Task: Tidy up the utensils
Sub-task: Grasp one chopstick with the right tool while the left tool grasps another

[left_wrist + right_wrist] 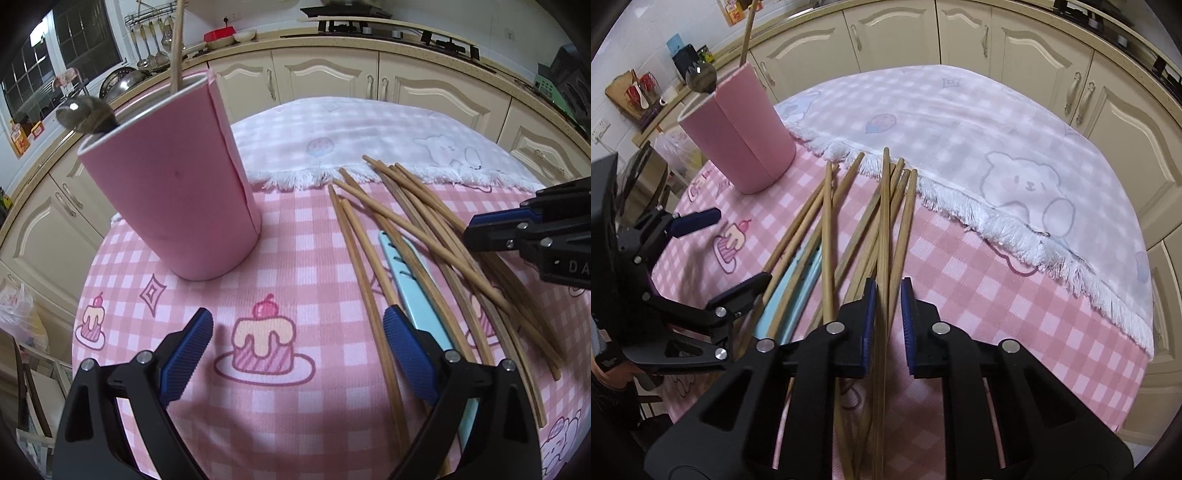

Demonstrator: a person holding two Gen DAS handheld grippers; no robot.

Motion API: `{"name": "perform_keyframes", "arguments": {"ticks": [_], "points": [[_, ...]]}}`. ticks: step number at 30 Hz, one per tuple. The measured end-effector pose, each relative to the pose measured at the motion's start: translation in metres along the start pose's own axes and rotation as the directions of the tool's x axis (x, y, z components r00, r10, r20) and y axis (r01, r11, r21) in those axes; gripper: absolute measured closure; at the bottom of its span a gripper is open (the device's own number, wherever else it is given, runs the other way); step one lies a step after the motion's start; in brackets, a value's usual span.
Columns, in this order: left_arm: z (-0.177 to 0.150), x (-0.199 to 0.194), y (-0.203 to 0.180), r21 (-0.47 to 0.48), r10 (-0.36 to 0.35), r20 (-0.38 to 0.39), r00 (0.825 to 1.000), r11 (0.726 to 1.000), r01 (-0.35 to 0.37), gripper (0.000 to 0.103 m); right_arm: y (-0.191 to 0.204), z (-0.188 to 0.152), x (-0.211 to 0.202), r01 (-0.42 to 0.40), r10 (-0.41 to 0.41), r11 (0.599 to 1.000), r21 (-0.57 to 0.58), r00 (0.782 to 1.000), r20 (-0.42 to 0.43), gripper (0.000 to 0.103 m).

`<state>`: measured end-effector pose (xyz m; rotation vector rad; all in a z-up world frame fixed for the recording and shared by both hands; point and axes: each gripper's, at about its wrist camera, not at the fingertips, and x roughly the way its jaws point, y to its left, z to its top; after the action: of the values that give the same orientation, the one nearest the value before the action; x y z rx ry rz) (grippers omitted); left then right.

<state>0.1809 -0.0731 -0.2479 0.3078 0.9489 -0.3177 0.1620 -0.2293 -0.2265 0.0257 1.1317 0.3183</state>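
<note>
A pink cup [173, 184] stands on the pink checked tablecloth and holds a metal spoon [85, 114] and one wooden chopstick [177, 44]. It also shows in the right wrist view [738, 136]. Several wooden chopsticks [424, 229] lie fanned on the cloth beside a light blue utensil [413, 284]. My left gripper [297, 347] is open and empty, low over the cloth in front of the cup. My right gripper [888, 295] has its jaws narrowly apart around one chopstick [884, 221], with a gap at the right pad.
A white fringed towel [960, 122] with a bear print covers the far part of the table. Cream kitchen cabinets [325, 77] and a counter with a dish rack ring the table. The left gripper's body [665, 295] sits close to the chopsticks' left side.
</note>
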Motion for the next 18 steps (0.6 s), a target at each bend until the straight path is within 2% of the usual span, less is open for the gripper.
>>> {"name": "perform_keyframes", "arguments": {"ticks": [3,5,8,9,10,13,18], "points": [[0.005,0.002,-0.001,0.011,-0.029,-0.015,0.999,1.0,0.029,0.022,0.003,0.004,0.003,0.022,-0.022,1.0,-0.014,1.0,-0.005,0.089],[0.009,0.002,-0.003,0.016,-0.069,-0.025,0.997,0.997,0.069,0.036,0.004,0.005,0.001,0.02,-0.02,1.0,-0.015,1.0,0.003,0.095],[0.014,0.0,-0.01,0.036,-0.123,-0.035,0.992,0.992,0.125,0.077,0.002,0.004,-0.002,0.012,-0.012,1.0,-0.005,1.0,0.014,0.096],[0.015,-0.001,-0.013,0.043,-0.137,-0.038,0.99,0.989,0.139,0.082,0.002,0.003,-0.003,0.01,-0.01,1.0,-0.003,1.0,0.015,0.096],[0.016,0.0,-0.014,0.042,-0.148,-0.041,0.988,0.988,0.149,0.092,0.001,0.002,-0.003,0.009,-0.009,1.0,0.0,1.0,0.015,0.096],[0.017,-0.001,-0.014,0.031,-0.167,-0.043,0.985,0.985,0.169,0.097,-0.003,-0.001,-0.007,0.007,-0.007,1.0,0.014,1.0,0.023,0.096],[0.013,-0.004,-0.009,0.015,-0.184,-0.046,0.982,0.983,0.184,0.097,-0.008,-0.004,-0.009,0.017,-0.017,0.999,0.029,1.0,0.025,0.096]]}}
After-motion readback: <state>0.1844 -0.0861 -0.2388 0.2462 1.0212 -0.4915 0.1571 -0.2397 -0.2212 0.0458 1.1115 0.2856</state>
